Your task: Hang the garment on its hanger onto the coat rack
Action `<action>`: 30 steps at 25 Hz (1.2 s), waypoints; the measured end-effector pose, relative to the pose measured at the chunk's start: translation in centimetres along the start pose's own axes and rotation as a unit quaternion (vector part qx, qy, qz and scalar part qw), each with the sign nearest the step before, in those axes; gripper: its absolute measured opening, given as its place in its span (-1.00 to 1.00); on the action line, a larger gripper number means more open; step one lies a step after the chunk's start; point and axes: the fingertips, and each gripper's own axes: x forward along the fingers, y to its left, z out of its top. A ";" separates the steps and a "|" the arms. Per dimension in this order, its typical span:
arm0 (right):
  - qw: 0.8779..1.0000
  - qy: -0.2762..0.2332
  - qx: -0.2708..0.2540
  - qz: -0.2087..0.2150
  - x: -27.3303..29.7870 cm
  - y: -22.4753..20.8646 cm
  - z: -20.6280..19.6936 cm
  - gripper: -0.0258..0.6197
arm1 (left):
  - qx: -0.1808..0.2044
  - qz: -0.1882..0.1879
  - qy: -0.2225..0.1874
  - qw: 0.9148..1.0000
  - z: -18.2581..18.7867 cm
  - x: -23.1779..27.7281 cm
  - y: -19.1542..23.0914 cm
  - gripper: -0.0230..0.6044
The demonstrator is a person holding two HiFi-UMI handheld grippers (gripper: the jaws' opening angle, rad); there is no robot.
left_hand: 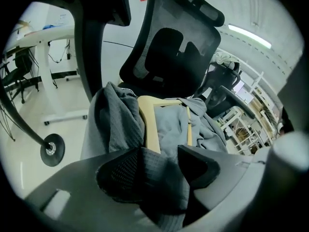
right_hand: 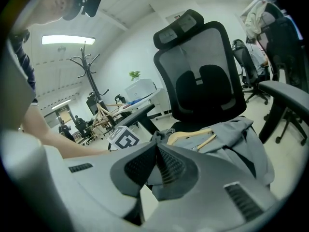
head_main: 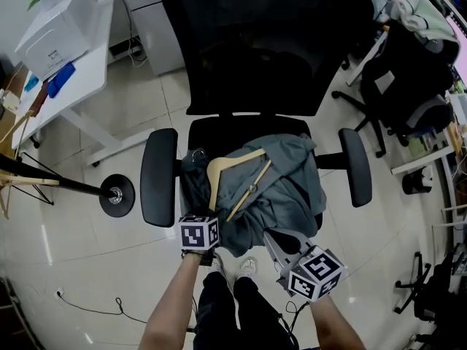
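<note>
A grey garment (head_main: 284, 188) lies crumpled on the seat of a black office chair (head_main: 248, 42), with a wooden hanger (head_main: 233, 165) on top of it. My left gripper (head_main: 203, 221) is at the garment's near left edge. In the left gripper view the left gripper (left_hand: 161, 161) is open, a fold of the garment (left_hand: 169, 129) lies between its jaws, and the hanger (left_hand: 148, 124) is just beyond. My right gripper (head_main: 281, 243) is at the garment's near right edge. The right gripper (right_hand: 157, 151) is shut, with nothing seen between its pads. The coat rack (right_hand: 89, 76) stands at the left.
The rack's round base (head_main: 117, 195) sits on the floor left of the chair, its pole running off to the left. The chair's armrests (head_main: 158, 166) flank the seat. A white desk (head_main: 66, 71) with a printer (head_main: 58, 28) is at the far left; other chairs (head_main: 408, 86) stand at the right.
</note>
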 end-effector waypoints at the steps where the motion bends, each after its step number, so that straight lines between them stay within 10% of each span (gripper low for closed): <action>1: 1.000 0.000 0.002 -0.001 0.1 -0.2 0.0 -0.92 | 0.000 -0.006 0.007 1.000 -0.1 0.3 -0.3 -0.17; 10: 1.000 0.010 0.015 -0.007 0.1 -1.5 -0.7 -0.92 | -0.021 -0.039 0.030 0.999 -0.8 3.0 -0.8 -0.24; 14: 1.000 0.013 0.019 -0.012 -0.1 -2.0 -1.2 -0.92 | -0.027 -0.025 0.015 0.999 -0.2 2.9 -0.6 -0.61; 22: 1.000 -0.013 0.022 -0.015 -1.5 -2.0 0.9 -0.92 | 0.145 0.115 -0.073 0.980 3.8 -2.5 -2.4 -0.64; 30: 0.999 -0.044 0.016 -0.017 -3.8 -1.5 3.0 -0.92 | 0.158 0.039 -0.117 0.980 7.4 -6.1 -7.0 -0.74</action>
